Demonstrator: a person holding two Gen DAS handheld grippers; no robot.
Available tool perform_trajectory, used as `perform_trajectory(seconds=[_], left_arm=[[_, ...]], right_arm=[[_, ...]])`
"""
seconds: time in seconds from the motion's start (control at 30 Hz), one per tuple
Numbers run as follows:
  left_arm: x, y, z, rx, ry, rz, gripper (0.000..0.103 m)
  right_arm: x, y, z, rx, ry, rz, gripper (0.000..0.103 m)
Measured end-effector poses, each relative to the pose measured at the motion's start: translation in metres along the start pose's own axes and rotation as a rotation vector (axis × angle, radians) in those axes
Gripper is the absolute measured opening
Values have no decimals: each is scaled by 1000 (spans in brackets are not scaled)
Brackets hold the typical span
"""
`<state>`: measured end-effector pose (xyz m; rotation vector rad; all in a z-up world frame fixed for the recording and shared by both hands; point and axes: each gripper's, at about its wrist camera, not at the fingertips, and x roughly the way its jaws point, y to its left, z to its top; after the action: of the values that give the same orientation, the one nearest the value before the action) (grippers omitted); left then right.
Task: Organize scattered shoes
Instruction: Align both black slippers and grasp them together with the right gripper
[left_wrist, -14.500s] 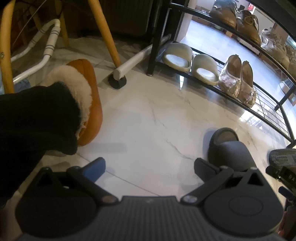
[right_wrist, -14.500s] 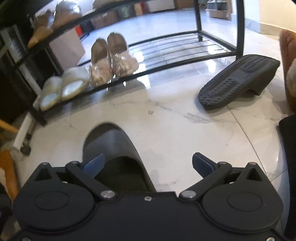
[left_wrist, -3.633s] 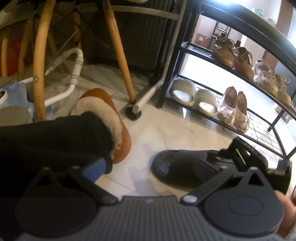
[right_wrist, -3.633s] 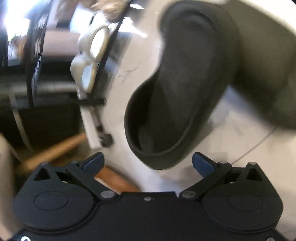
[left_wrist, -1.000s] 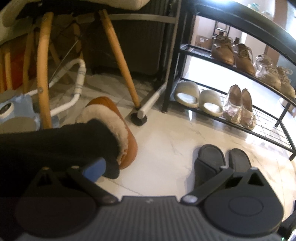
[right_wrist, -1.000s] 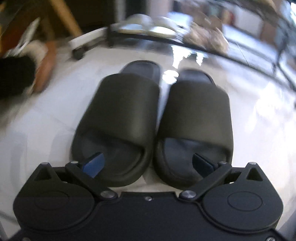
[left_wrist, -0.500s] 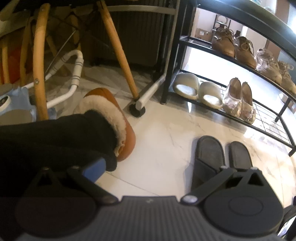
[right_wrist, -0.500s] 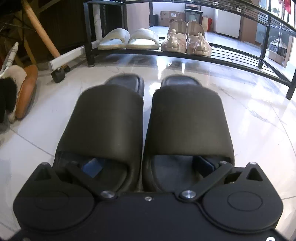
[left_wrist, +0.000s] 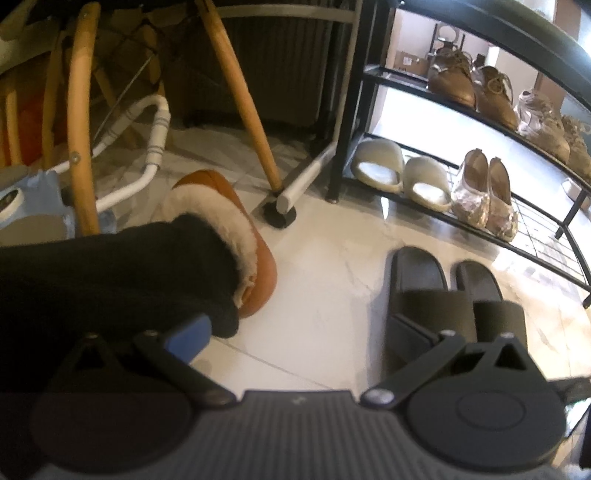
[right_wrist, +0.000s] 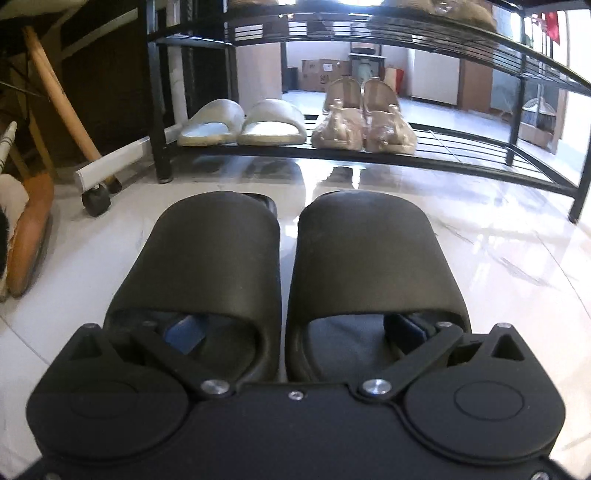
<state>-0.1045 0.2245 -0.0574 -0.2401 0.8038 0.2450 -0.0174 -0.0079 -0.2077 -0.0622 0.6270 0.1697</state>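
Left wrist view, black slides (left_wrist: 454, 306): a matte, rubbery pair with broad rounded straps is lying side by side on the glossy marbled floor (left_wrist: 325, 295) at lower right, long axes running up the frame toward the black metal rack (left_wrist: 480, 229).
Left wrist view, left gripper (left_wrist: 295, 332): its jaws are standing wide apart with nothing between them; the slides are sitting just behind the right finger.
Left wrist view, fur-lined slipper (left_wrist: 236, 229): tan, smooth-skinned, with a fluffy cream cuff, it is sitting left of centre, worn over a black sock (left_wrist: 110, 273).
Left wrist view, rack shelves: cream slides (left_wrist: 402, 173) and glittery flats (left_wrist: 484, 195) are resting on the lower wire shelf, brown lace-ups (left_wrist: 472, 88) on the one above.
Right wrist view, black slides (right_wrist: 288, 273): they are filling the centre, heels nearest the camera, toes pointing up the frame at the rack (right_wrist: 369, 155).
Right wrist view, right gripper (right_wrist: 295, 332): its jaws are closing, one blue-padded finger (right_wrist: 184, 330) reaching inside each slide's strap, the pair's inner walls lying between them; the pads are not pressing on them.
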Motion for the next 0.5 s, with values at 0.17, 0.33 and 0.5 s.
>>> perform_trajectory(seconds=[0.17, 0.33, 0.5], left_arm=[[2, -3, -1, 9, 6, 8, 102], [4, -8, -2, 25, 18, 5, 102], [2, -11, -2, 47, 1, 9, 102]], right_arm=[[0, 5, 6, -35, -27, 44, 43], [-17, 3, 13, -60, -80, 56, 31], [-39, -9, 23, -35, -99, 84, 31]])
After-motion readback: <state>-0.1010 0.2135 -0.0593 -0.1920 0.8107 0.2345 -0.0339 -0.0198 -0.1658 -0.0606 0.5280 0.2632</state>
